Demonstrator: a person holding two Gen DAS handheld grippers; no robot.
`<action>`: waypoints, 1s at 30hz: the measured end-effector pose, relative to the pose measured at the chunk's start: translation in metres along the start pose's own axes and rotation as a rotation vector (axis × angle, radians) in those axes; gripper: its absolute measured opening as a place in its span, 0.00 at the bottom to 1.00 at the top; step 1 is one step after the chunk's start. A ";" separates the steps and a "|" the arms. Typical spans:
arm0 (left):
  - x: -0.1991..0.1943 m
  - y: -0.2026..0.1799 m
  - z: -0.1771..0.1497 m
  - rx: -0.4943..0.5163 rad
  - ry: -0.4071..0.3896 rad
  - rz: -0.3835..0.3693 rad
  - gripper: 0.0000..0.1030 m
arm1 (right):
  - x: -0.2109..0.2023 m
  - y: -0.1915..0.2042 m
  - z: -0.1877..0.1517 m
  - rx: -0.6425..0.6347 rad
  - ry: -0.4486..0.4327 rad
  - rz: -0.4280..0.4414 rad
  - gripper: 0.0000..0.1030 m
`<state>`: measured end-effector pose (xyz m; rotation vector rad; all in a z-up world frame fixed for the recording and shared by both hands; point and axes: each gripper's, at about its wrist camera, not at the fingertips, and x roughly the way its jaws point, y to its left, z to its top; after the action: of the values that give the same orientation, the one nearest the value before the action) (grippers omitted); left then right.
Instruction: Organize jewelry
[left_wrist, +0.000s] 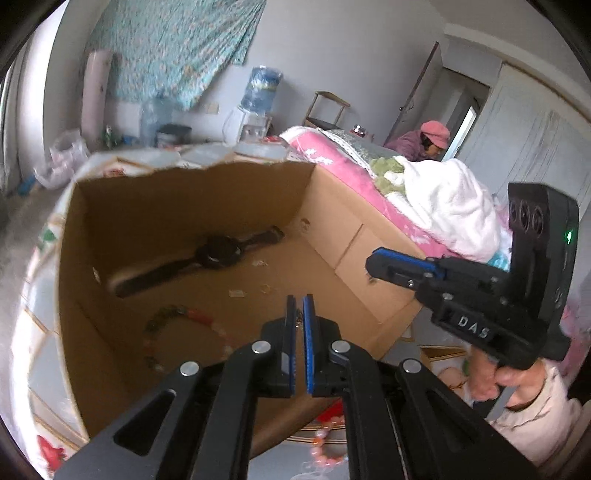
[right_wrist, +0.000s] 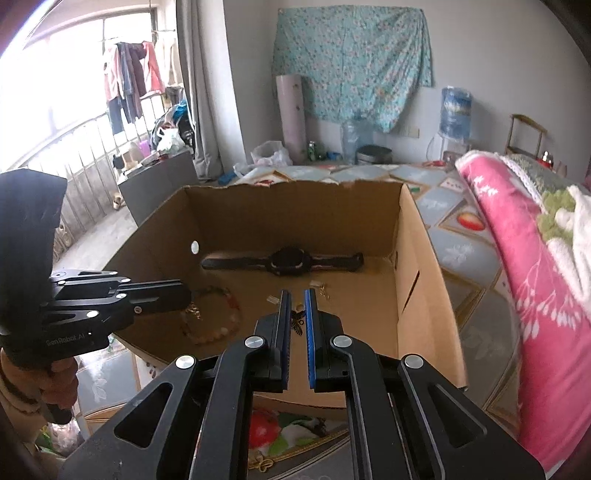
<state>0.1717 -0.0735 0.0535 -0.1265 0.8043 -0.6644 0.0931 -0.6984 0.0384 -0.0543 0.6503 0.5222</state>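
Note:
An open cardboard box (left_wrist: 362, 258) (right_wrist: 424, 280) holds a black wristwatch (left_wrist: 218, 253) (right_wrist: 284, 260), a multicoloured bead bracelet (left_wrist: 177, 314) (right_wrist: 214, 332) and a few small gold pieces (left_wrist: 266, 288) (right_wrist: 321, 286). My left gripper (left_wrist: 299, 306) hovers over the box's near side, shut on a thin chain piece (left_wrist: 298, 320); in the right wrist view it (right_wrist: 186, 295) has a gold bit (right_wrist: 194, 312) hanging at its tip. My right gripper (right_wrist: 297, 302) (left_wrist: 371, 264) is shut on a small dark insect-shaped ornament (right_wrist: 298, 322) above the box's near edge.
The box stands on a patterned cloth (right_wrist: 454, 254). A pink bead bracelet (left_wrist: 325, 443) lies on the cloth in front of the box. A pink blanket (right_wrist: 517, 258) and white fleece (left_wrist: 443, 199) pile up on the right. A person in a pink cap (left_wrist: 434, 138) sits far back.

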 end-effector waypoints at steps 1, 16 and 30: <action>0.002 0.000 -0.001 -0.011 0.005 -0.004 0.03 | 0.000 -0.001 -0.001 0.004 0.000 -0.003 0.06; -0.002 0.010 0.000 -0.070 -0.007 -0.048 0.06 | -0.017 -0.011 -0.006 0.061 -0.031 0.003 0.17; -0.051 -0.008 -0.022 -0.004 -0.041 -0.018 0.28 | -0.066 -0.006 -0.016 0.054 -0.110 0.055 0.48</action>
<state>0.1271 -0.0465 0.0728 -0.1510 0.7662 -0.6751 0.0431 -0.7365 0.0640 0.0434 0.5596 0.5563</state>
